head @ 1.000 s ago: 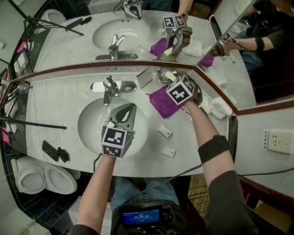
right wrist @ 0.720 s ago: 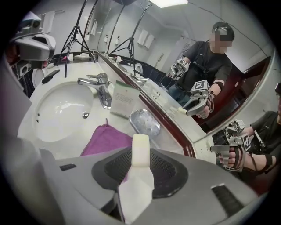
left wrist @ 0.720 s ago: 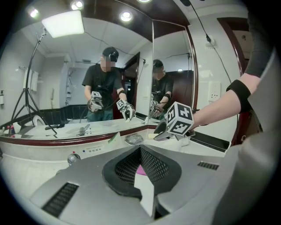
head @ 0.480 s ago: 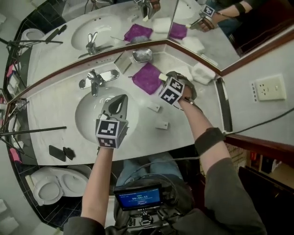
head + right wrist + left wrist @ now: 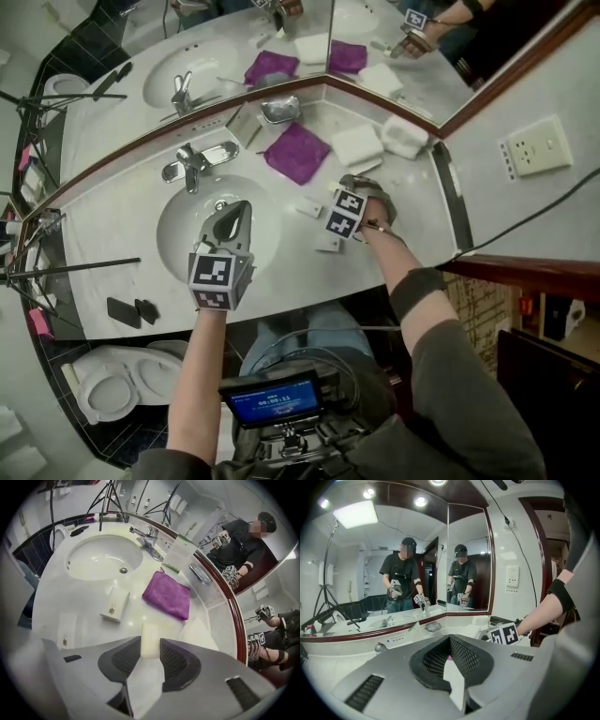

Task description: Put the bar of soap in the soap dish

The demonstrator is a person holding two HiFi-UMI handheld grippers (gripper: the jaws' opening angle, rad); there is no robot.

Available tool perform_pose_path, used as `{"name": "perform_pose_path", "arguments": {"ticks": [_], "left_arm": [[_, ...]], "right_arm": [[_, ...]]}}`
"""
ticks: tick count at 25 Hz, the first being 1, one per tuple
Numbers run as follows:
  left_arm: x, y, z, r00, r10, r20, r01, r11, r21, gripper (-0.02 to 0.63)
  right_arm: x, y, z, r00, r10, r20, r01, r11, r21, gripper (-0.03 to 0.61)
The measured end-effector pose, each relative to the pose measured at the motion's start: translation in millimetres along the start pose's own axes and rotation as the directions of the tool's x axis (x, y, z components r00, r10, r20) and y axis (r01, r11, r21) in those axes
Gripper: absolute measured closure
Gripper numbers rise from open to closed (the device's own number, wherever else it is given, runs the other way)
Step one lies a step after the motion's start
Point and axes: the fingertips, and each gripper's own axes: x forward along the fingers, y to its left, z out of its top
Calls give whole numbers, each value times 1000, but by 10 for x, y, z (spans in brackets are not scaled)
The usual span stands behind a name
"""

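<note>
A cream bar of soap (image 5: pixel 150 641) sits between the pads of my right gripper (image 5: pixel 150 645), which is shut on it. It hangs above bare counter just in front of the purple cloth (image 5: pixel 167 594). The soap dish (image 5: pixel 279 111) is a small metal tray by the mirror, behind the cloth and well away from the soap; the right gripper view shows the dish (image 5: pixel 200 573) too. My left gripper (image 5: pixel 234 214) hovers over the sink basin (image 5: pixel 183 246), shut and holding nothing. In the head view the soap is hidden under the right gripper.
A faucet (image 5: pixel 192 166) stands behind the basin. Two small white boxes (image 5: pixel 307 208) (image 5: pixel 328 243) lie right of the sink. Folded white towels (image 5: pixel 357 144) (image 5: pixel 405 137) sit in the back right corner. Dark items (image 5: pixel 124 312) lie at the front left, and tripod legs reach over the left side.
My right gripper has carried the soap from the soap dish by the mirror back toward the front of the counter, and lower. The left gripper has drifted slightly over the basin.
</note>
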Motion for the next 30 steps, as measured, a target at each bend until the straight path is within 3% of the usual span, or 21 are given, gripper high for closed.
{"name": "perform_pose_path", "arguments": {"ticks": [19, 30], "left_arm": [[-273, 42, -88, 999, 45, -8, -45, 999, 5, 614], [-419, 39, -12, 999, 30, 24, -30, 1000, 6, 614]], "right_arm": [[220, 92, -237, 997, -64, -40, 63, 998, -17, 413], [-46, -6, -247, 994, -100, -43, 99, 995, -20, 413]]}}
